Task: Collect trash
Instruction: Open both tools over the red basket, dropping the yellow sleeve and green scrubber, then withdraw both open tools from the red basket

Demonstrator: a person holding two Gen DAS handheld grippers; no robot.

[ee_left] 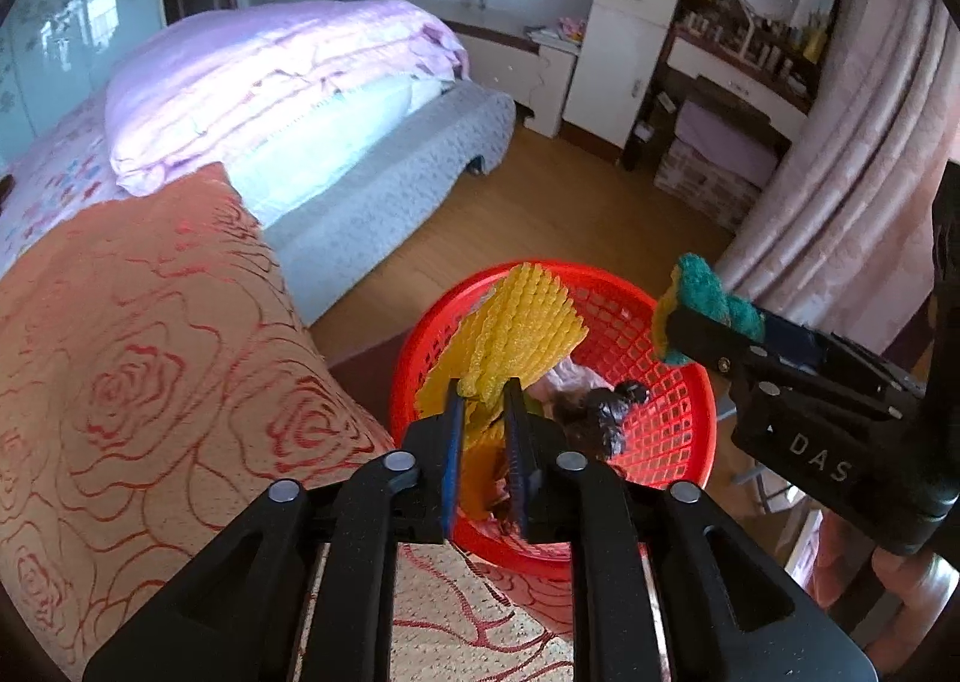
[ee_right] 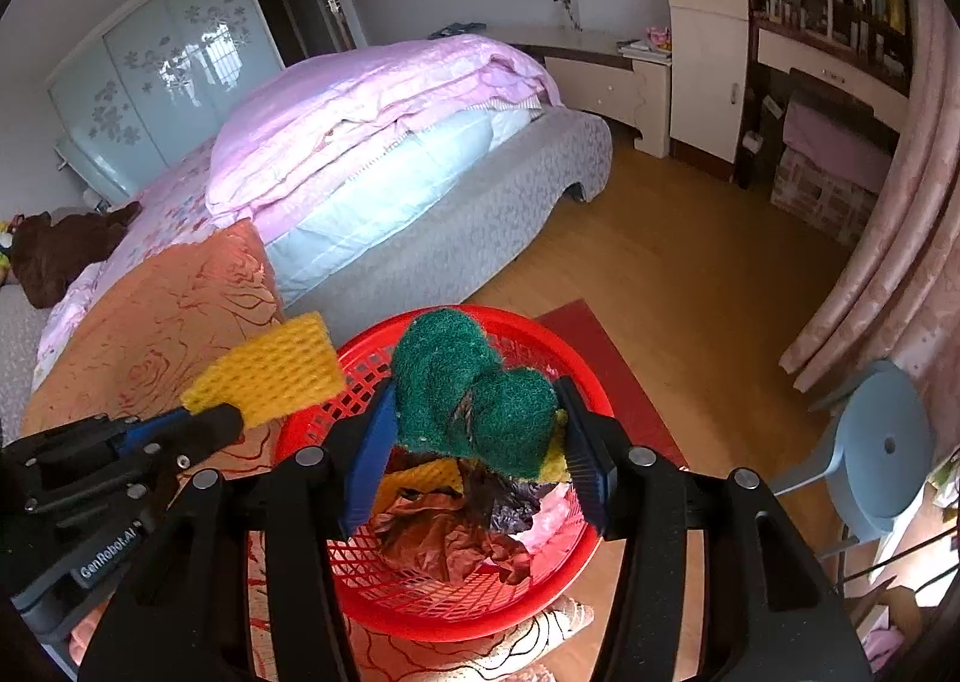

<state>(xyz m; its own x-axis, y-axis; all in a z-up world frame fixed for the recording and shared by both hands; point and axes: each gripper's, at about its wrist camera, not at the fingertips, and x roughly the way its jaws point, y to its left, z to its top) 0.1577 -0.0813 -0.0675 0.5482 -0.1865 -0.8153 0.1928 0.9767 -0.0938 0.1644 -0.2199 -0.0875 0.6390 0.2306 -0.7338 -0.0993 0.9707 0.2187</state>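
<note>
Both pieces are up over the round red plastic mesh basket (ee_right: 420, 580) right now, and the basket already carries a crumpled brown paper wrapper (ee_right: 456, 538), a dark plastic bag (ee_right: 504, 496) and something pale pink, so by my read the collecting is well along. What's left, as far as I can judge, is dropping these two in; whether more trash lies elsewhere, the views don't show

Left gripper (ee_left: 485, 388): fingers pinched nearly closed on the lower edge of the yellow foam fruit net (ee_left: 516, 334), which fans up above the basket's near rim. Right gripper (ee_right: 480, 424): fingers spread moderately wide, squeezing the green-topped yellow scouring sponge (ee_right: 474, 394) so it buckles into a fold between the blue pads (ee_right: 375, 442). It hangs directly above the basket's contents. The basket itself sits against the orange rose-patterned cushion (ee_left: 150, 382)
</note>
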